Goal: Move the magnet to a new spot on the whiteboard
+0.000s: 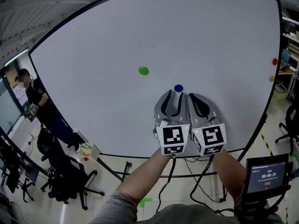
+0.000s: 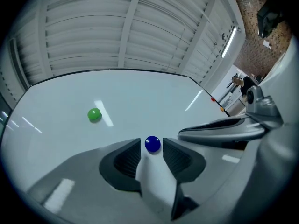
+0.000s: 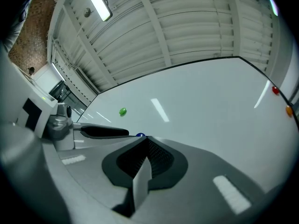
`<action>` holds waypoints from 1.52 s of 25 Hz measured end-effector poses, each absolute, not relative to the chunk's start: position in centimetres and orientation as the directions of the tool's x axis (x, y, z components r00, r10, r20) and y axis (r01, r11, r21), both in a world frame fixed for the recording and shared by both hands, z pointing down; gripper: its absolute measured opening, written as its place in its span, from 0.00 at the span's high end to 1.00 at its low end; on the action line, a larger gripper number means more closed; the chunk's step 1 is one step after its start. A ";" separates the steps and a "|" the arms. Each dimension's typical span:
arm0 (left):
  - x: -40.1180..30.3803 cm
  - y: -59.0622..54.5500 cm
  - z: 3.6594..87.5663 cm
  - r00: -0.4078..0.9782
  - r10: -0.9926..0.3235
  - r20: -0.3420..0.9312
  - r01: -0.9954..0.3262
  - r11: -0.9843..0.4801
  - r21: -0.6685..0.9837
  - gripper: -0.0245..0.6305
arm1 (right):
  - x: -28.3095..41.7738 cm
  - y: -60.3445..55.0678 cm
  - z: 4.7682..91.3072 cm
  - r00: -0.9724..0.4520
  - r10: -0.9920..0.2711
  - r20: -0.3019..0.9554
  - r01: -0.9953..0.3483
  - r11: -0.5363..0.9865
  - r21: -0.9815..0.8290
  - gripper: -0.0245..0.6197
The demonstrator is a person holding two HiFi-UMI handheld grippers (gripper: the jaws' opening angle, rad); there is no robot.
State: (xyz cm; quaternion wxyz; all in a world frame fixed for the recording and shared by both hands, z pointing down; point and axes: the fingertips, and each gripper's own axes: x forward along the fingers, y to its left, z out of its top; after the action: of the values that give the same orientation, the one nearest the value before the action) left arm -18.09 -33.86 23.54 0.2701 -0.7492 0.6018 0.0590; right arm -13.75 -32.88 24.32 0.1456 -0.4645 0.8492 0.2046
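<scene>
One blue magnet (image 2: 153, 144) stuck on whiteboard (image 1: 187, 31), lower middle. It sits between tips of left gripper (image 2: 152, 149); jaws apart, pads just clear either side, not clamping. Right gripper (image 3: 144, 141) just beside left one, jaws closed together, nothing between. Green magnet (image 1: 143, 70) up-left of blue, well apart. Red magnet (image 1: 274, 61) and orange magnet (image 1: 272, 78) at board's right edge.

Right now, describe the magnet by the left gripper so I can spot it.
On the whiteboard, look low, near the middle. A round magnet sits at the left gripper's parted jaw tips. It is the only blue one; its nearest neighbour, up-left, is green.
</scene>
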 end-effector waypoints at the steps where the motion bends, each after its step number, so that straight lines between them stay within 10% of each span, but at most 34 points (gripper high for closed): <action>1: -18.1 -34.1 23.5 0.268 -0.872 -0.410 -0.933 -0.129 -0.335 0.74 | -13.8 -32.9 24.3 -0.527 -0.728 -0.438 -0.848 0.483 0.218 0.95; 17: -15.5 -34.1 23.2 0.224 -0.876 -0.428 -0.930 -0.060 -0.363 0.78 | -10.3 -32.8 24.4 -0.534 -0.719 -0.445 -0.843 0.490 0.220 0.95; 38: -7.7 -33.9 26.7 0.457 -0.826 -0.331 -0.875 -0.350 -0.335 0.78 | -2.2 -33.6 28.4 -0.353 -0.870 -0.345 -0.934 0.307 0.182 0.95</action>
State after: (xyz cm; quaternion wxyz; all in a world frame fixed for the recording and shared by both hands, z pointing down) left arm -7.72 -33.91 26.66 0.2370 -0.8200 0.5184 0.0520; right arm -2.22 -33.57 28.44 0.0909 -0.5616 0.8031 0.1770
